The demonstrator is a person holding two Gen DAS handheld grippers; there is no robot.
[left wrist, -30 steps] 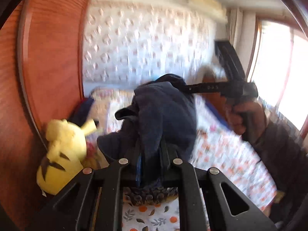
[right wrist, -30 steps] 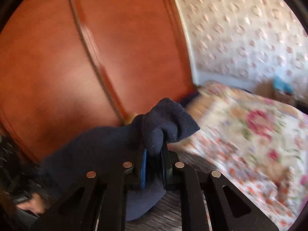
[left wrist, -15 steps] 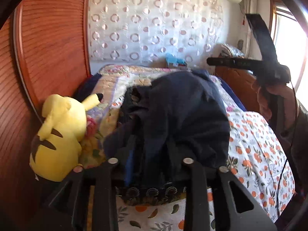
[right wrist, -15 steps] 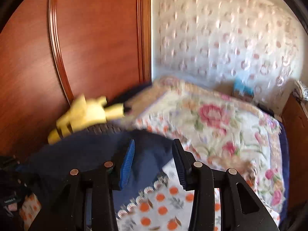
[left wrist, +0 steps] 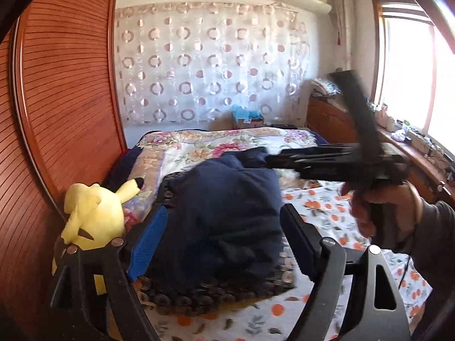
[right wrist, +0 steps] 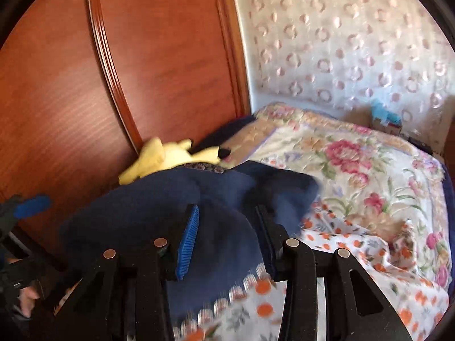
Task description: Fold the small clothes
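Dropped the navy garment onto the bed beside the yellow plush; my left gripper is opening, right gripper released, nothing pinched.

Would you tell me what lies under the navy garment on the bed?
The navy garment rests on a dark patterned cloth over the orange-print sheet. Anything beneath its middle is covered.

we see a navy blue garment on a white sheet printed with orange fruit; beyond, a cream quilt with pink flowers. beside it, a yellow plush toy with black ear tips. the headboard is reddish-brown; the curtain is white with pink rings. each black claw carries a blue pad.
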